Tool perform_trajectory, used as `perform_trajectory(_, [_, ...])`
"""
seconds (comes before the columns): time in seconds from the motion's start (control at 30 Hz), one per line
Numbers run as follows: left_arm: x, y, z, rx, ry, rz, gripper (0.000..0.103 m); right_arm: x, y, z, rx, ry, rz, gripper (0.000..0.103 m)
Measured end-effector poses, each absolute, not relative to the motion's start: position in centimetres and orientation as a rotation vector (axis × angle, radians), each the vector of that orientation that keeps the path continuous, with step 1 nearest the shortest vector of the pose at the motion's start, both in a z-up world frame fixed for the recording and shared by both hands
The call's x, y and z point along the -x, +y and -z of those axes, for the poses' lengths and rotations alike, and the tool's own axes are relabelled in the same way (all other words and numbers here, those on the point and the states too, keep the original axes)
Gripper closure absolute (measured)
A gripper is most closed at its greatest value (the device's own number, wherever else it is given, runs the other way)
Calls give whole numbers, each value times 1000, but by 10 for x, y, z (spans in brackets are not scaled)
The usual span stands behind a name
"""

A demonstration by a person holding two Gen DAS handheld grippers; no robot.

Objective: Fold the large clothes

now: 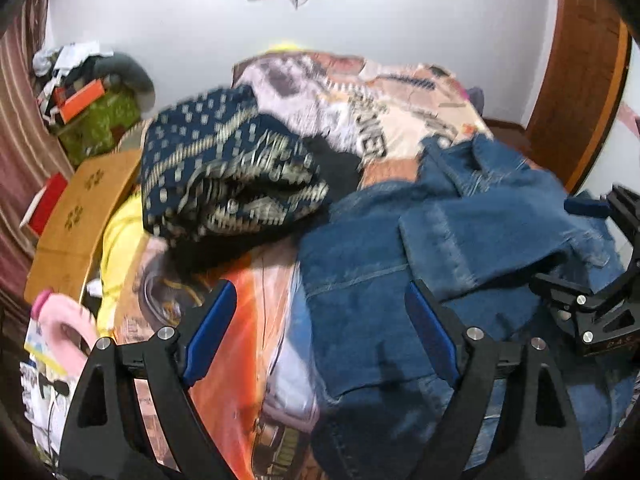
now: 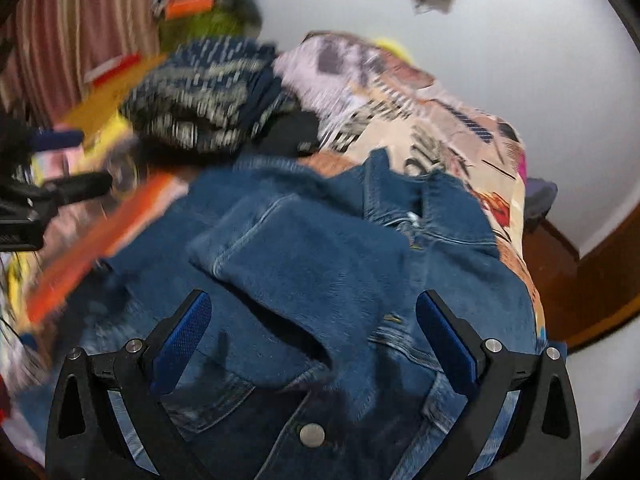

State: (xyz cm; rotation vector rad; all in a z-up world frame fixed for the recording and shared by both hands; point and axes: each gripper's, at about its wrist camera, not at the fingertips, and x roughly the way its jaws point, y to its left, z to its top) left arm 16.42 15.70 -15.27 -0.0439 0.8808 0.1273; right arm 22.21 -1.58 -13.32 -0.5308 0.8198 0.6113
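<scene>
A blue denim jacket point(image 1: 460, 248) lies crumpled on the bed, a sleeve folded across its body; it fills the right wrist view point(image 2: 320, 264), where a metal button point(image 2: 312, 435) shows near the bottom. My left gripper point(image 1: 320, 312) is open and empty above the jacket's left edge and the orange bedsheet. My right gripper point(image 2: 314, 332) is open and empty just above the jacket's front. The right gripper also shows at the right edge of the left wrist view point(image 1: 600, 304). The left gripper shows at the left edge of the right wrist view point(image 2: 44, 196).
A navy patterned garment point(image 1: 228, 176) lies bundled at the bed's far left, on a colourful printed bedsheet point(image 1: 380, 100). A cardboard box point(image 1: 80, 216), a pink item point(image 1: 68, 332) and clutter lie left of the bed. A wooden door frame point(image 1: 580, 92) stands at the right.
</scene>
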Motion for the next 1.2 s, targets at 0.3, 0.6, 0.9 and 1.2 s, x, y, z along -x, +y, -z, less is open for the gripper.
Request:
perform_trajectory(0.3, [-168,166,209,117,1005,-123,17,-224,25,156,691,847,-689,13])
perform_trajectory(0.6, [-169,167,228,168,1051,-117,17,-233,41,176,735,924,-759,52])
perform_trajectory(0.9, [-169,157,243,162,1091,-114,17,-233,25,151,584,876,-781,90])
perform_trajectory(1.2, [-172,151,239,129,1102,-131,17,-254,-61,82,270,753,-638,90])
